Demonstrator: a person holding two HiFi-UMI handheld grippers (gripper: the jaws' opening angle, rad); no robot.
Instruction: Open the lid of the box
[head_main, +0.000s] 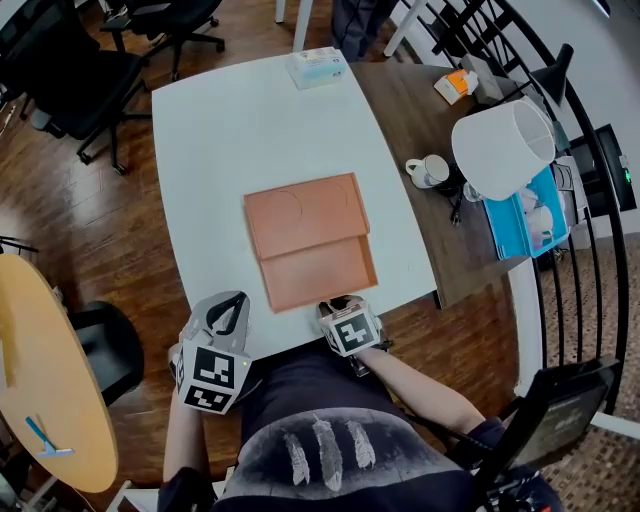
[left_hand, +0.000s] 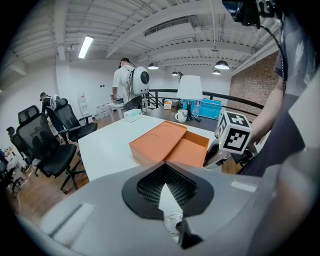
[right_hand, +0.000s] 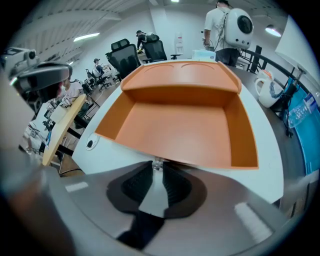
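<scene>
An orange box (head_main: 310, 240) lies flat on the white table (head_main: 220, 140). Its lid part (head_main: 300, 212), with round recesses, sits at the far side. The open tray part (head_main: 318, 270) reaches toward me, empty inside. My right gripper (head_main: 335, 303) is at the tray's near wall, at the table's front edge. In the right gripper view the box (right_hand: 175, 125) fills the frame and the right gripper (right_hand: 157, 164) is shut on the near rim. My left gripper (head_main: 228, 302) hangs off the table's front edge, left of the box, shut on nothing. The left gripper (left_hand: 166, 170) points toward the box (left_hand: 165, 142).
A tissue box (head_main: 318, 67) stands at the table's far end. On the brown desk (head_main: 420, 110) to the right are a mug (head_main: 430, 170), a white lamp shade (head_main: 505, 145) and a blue box (head_main: 525, 220). Office chairs (head_main: 70, 70) and a round wooden table (head_main: 40, 380) stand left.
</scene>
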